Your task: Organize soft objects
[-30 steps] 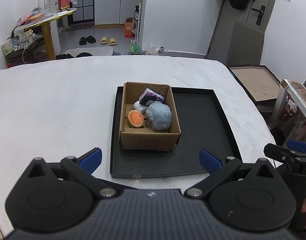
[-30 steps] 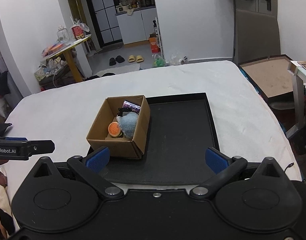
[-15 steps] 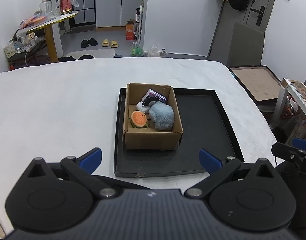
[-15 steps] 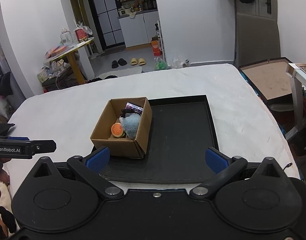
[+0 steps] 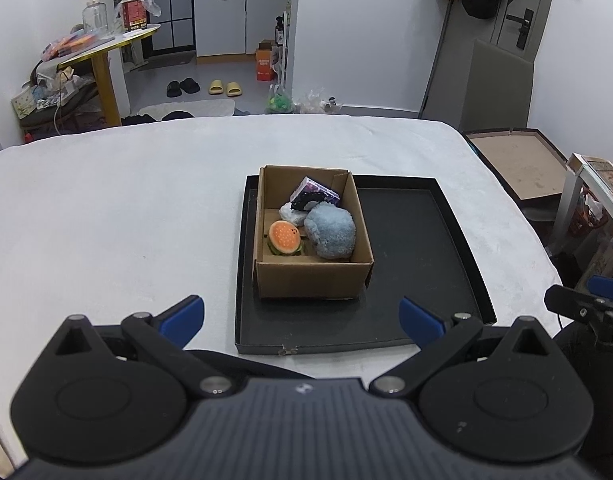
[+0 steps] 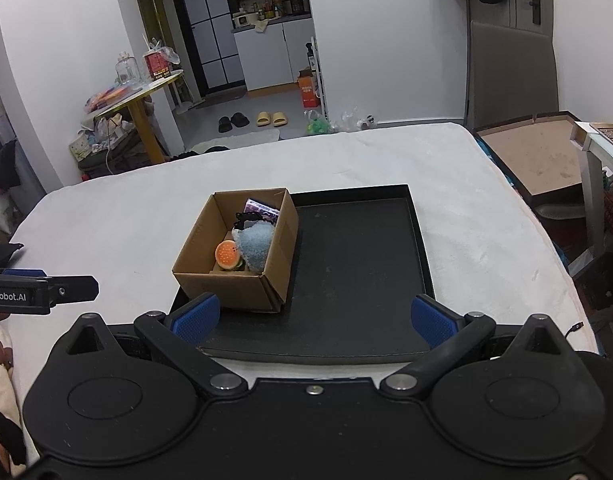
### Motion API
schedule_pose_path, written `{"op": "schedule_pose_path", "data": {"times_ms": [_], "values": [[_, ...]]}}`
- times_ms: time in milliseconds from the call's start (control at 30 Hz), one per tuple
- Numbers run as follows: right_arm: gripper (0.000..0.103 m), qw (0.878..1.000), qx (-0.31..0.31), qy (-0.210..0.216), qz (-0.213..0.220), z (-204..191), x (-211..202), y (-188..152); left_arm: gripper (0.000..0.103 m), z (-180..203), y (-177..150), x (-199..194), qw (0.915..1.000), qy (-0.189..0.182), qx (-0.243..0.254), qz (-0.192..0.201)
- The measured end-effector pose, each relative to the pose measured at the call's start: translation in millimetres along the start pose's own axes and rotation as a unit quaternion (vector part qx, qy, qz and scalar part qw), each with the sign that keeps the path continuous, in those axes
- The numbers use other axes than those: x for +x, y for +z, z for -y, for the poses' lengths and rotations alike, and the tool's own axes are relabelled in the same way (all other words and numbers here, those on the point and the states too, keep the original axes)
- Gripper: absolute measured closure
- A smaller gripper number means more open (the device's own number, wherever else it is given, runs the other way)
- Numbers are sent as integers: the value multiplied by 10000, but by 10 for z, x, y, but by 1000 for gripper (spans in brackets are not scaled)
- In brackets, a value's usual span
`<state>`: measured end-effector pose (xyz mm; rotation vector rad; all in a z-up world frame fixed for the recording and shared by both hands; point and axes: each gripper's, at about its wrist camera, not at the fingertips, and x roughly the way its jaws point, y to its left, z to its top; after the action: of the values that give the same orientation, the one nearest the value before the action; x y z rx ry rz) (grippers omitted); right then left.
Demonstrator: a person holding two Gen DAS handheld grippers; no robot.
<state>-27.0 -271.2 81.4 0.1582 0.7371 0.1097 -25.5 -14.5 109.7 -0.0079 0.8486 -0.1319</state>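
A cardboard box (image 5: 312,276) stands on the left part of a black tray (image 5: 422,248) on the white table. In the box lie a blue fluffy toy (image 5: 331,232), an orange burger-like toy (image 5: 284,237), a white soft item (image 5: 288,212), a black item (image 5: 306,200) and a purple packet (image 5: 314,191). The box (image 6: 242,288), tray (image 6: 358,264), blue toy (image 6: 257,243) and burger toy (image 6: 227,255) also show in the right wrist view. My left gripper (image 5: 302,316) is open and empty, well short of the tray. My right gripper (image 6: 313,317) is open and empty over the tray's near edge.
The white cloth-covered table (image 5: 106,216) spreads to the left of the tray. A brown board (image 5: 518,164) and a side table (image 5: 598,176) stand past the right edge. A yellow table (image 5: 106,44) with clutter and slippers (image 5: 225,87) are beyond the far edge.
Both grippers have pulled back and risen a little, so the box and tray look smaller and farther. Both stay open and empty.
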Motion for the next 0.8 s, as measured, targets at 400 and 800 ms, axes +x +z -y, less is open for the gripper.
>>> {"op": "schedule_pose_path", "data": {"times_ms": [400,800], "values": [[0,9997,101,201,-7,4,-43,10,0,-2,-13,5,10000,36,6,-8],[0,9999,17,155,-4,-39,-56,10,0,-19,-12,-3,10000,10,-36,3]]}}
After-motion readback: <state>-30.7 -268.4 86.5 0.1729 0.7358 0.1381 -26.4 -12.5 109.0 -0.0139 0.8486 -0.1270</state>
